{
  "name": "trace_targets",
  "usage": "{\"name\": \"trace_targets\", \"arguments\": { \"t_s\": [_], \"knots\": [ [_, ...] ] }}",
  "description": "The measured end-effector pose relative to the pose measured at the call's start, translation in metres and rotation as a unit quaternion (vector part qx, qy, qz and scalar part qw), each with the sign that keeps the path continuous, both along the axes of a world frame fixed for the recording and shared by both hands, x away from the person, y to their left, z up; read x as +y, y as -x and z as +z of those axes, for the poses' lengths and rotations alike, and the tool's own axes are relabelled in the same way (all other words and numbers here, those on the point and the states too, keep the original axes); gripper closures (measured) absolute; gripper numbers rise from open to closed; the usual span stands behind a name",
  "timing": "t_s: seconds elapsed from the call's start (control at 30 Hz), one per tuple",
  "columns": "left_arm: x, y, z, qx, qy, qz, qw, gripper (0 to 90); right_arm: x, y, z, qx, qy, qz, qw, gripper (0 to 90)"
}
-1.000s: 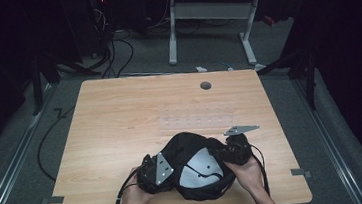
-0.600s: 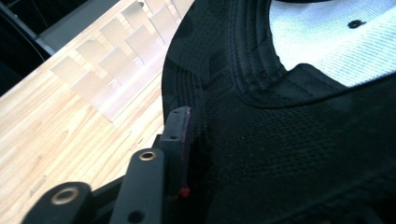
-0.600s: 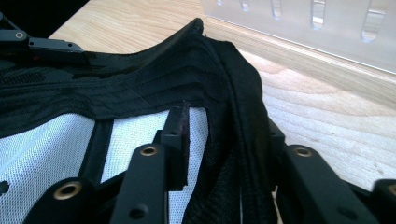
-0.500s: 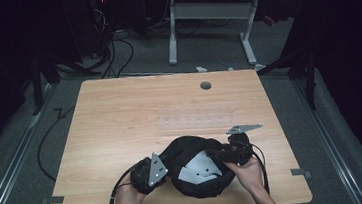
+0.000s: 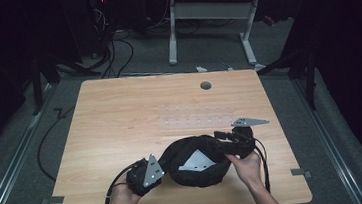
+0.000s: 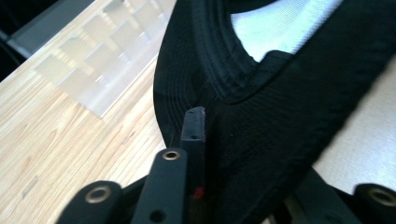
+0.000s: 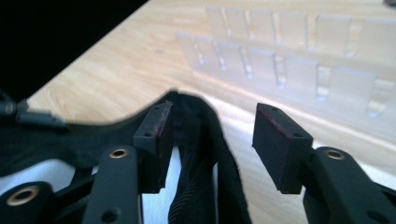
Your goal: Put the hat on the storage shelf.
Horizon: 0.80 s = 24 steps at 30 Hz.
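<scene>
A black cap [image 5: 211,173] with a white lining lies upside down near the table's front edge. My left gripper [image 5: 160,167] is at the cap's left rim; in the left gripper view the black fabric [image 6: 280,116] wraps over one jaw and the left gripper [image 6: 210,122] is shut on it. My right gripper [image 5: 221,137] is at the cap's far right rim. In the right gripper view the right gripper [image 7: 217,127] stands open, with the cap's rim [image 7: 201,144] lying between its pads, closer to the left pad [image 7: 156,128].
A clear plastic rack with slots [image 5: 195,118] lies flat on the wooden table [image 5: 120,118] just beyond the cap. A grey cable grommet [image 5: 205,85] sits near the far edge. A white desk frame [image 5: 205,10] and cables stand on the floor behind.
The left gripper has drawn slightly left with the cap's rim. The cap has flattened and its white lining shows smaller. The right gripper has stayed at the right rim.
</scene>
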<state>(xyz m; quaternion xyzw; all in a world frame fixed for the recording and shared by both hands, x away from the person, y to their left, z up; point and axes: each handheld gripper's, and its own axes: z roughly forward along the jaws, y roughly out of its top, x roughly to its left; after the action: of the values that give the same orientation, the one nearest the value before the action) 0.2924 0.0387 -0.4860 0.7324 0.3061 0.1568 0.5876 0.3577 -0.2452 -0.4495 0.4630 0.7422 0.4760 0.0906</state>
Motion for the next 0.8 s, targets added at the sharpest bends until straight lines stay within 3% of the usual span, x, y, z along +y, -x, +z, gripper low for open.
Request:
{"name": "trace_targets", "arguments": {
  "t_s": [0.2, 0.47, 0.8],
  "knots": [
    [0.000, 0.004, 0.000, 0.007, -0.002, -0.027, 0.9996, 81.0, -0.004, -0.004, 0.009, -0.016, -0.008, -0.019, 0.9997, 43.4],
    [0.001, 0.013, -0.001, 0.012, -0.029, -0.071, 0.9970, 85.9, -0.005, -0.011, 0.008, -0.020, -0.026, -0.041, 0.9986, 38.3],
    [0.002, 0.018, 0.002, 0.026, -0.037, -0.093, 0.9947, 86.5, -0.013, -0.020, 0.013, -0.033, -0.050, -0.078, 0.9951, 35.8]
  ]
}}
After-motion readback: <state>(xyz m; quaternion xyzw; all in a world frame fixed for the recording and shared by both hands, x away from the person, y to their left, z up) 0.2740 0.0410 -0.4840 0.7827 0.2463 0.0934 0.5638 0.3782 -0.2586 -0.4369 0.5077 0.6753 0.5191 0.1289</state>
